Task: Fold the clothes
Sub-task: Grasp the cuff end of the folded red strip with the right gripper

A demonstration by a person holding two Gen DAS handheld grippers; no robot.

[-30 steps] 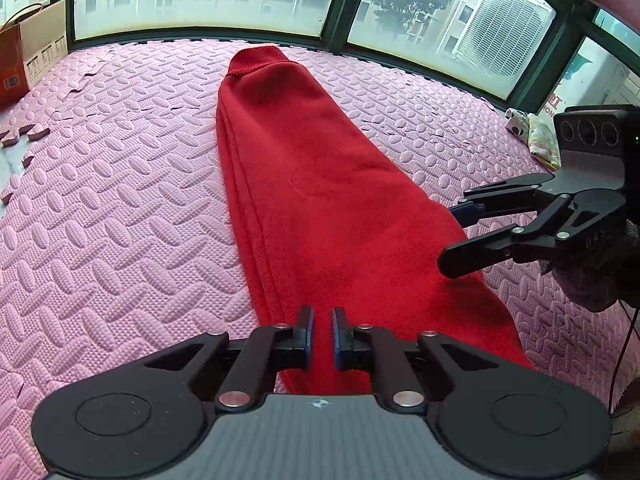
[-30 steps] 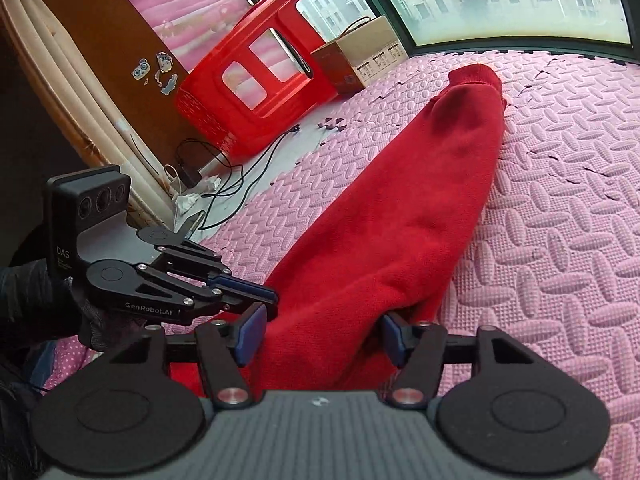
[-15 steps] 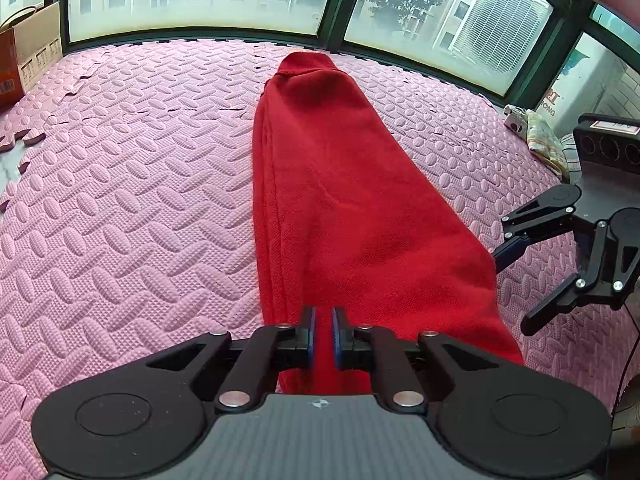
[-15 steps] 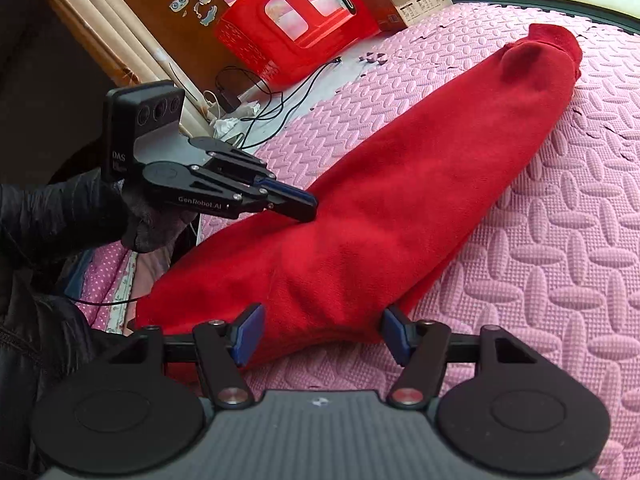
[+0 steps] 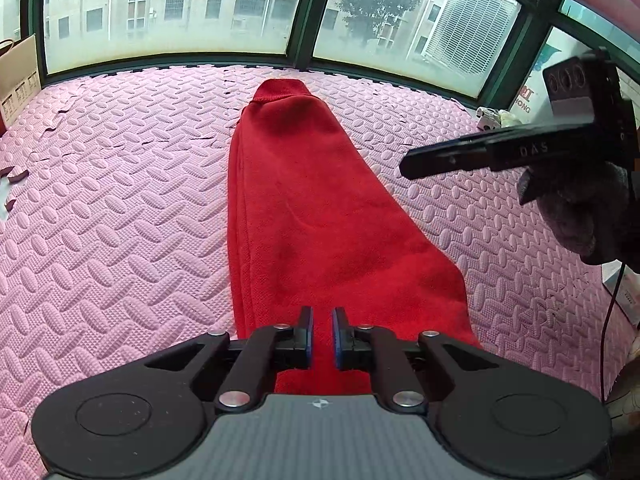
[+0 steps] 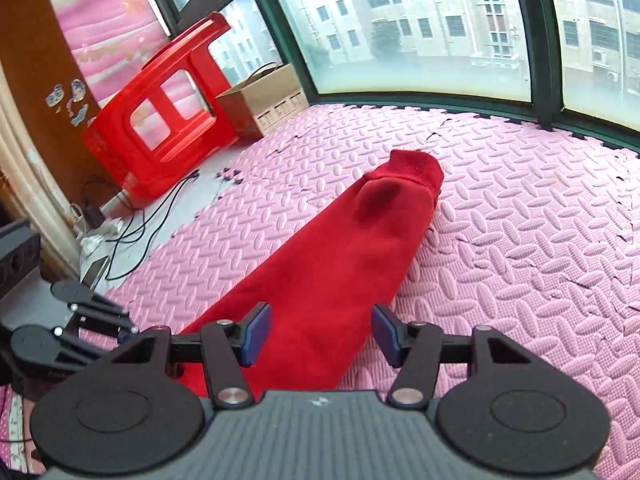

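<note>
Left claw (image 5: 321, 333): low at the near end of the red garment (image 5: 312, 216), its two fingers drawn narrow with red cloth showing in the slim gap between them; whether they pinch the cloth I cannot tell.
Right claw (image 6: 320, 334): spread wide, fingers on either side of the garment's near end and clear of it; in the left wrist view it sits above the mat to the garment's right, turned edge-on, gripped by a gloved hand (image 5: 576, 216).
Red garment: folded into a long narrow strip, lying flat on the pink foam floor mat (image 5: 112, 216).
Long axis: runs from the claws straight away toward the window (image 5: 168, 4); the ribbed cuff end (image 6: 416, 166) points at the window, the wider end lies by the claws.
Left of the garment: a red plastic stool (image 6: 160, 112) tipped on its side, a cardboard box (image 6: 264, 100) just beside it.
</note>
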